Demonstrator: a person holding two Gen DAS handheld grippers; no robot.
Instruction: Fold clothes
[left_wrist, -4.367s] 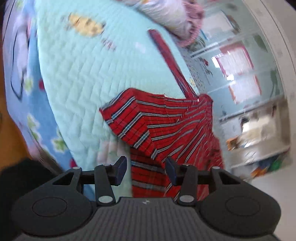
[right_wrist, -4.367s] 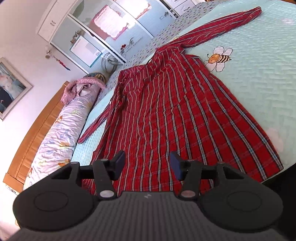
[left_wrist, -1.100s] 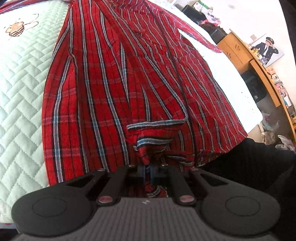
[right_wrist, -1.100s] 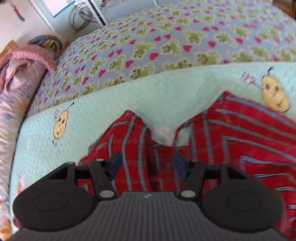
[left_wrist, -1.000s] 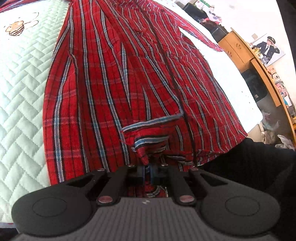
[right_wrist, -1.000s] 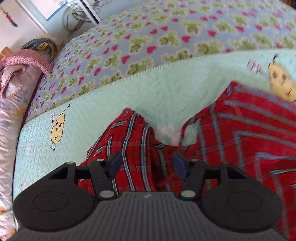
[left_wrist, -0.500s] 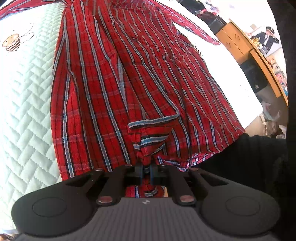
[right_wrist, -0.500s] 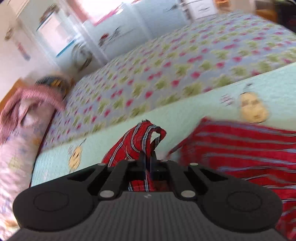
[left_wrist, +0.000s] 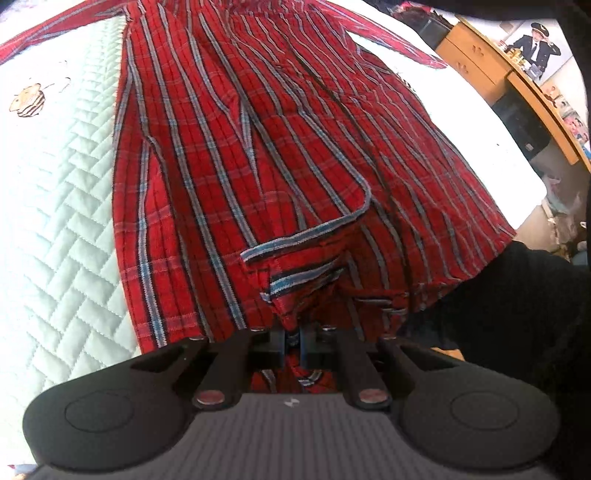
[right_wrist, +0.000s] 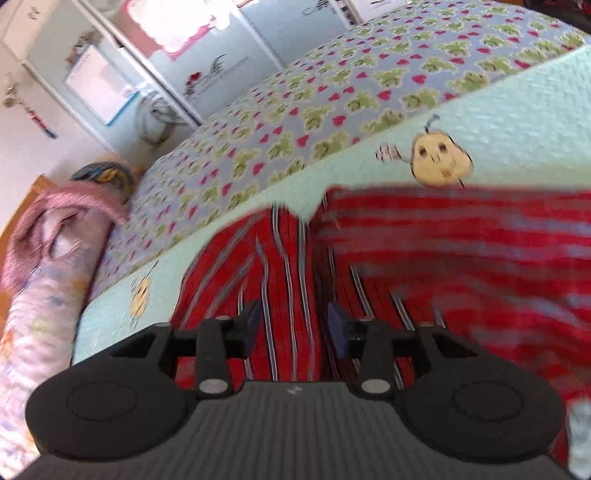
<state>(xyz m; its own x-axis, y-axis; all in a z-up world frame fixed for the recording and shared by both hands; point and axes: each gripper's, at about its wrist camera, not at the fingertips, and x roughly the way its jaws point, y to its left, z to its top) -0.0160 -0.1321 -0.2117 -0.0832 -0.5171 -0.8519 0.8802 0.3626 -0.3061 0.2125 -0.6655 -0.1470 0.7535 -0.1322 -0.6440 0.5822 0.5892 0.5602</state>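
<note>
Left gripper (left_wrist: 291, 341) clenched on shirt (left_wrist: 280, 147) hem; right gripper (right_wrist: 295, 328) just opened, released above shirt on bed (right_wrist: 517, 122)

- The left wrist camera sits just behind the left gripper (left_wrist: 291, 341) and looks steeply down along the red plaid shirt (left_wrist: 258, 147) on the bed (left_wrist: 55, 221), very near the hem.
- The right wrist camera sits behind the right gripper (right_wrist: 295, 328), looks less steeply across the bed toward the cabinets (right_wrist: 207, 48).
- Both views share the shirt and the mint quilt.
</note>
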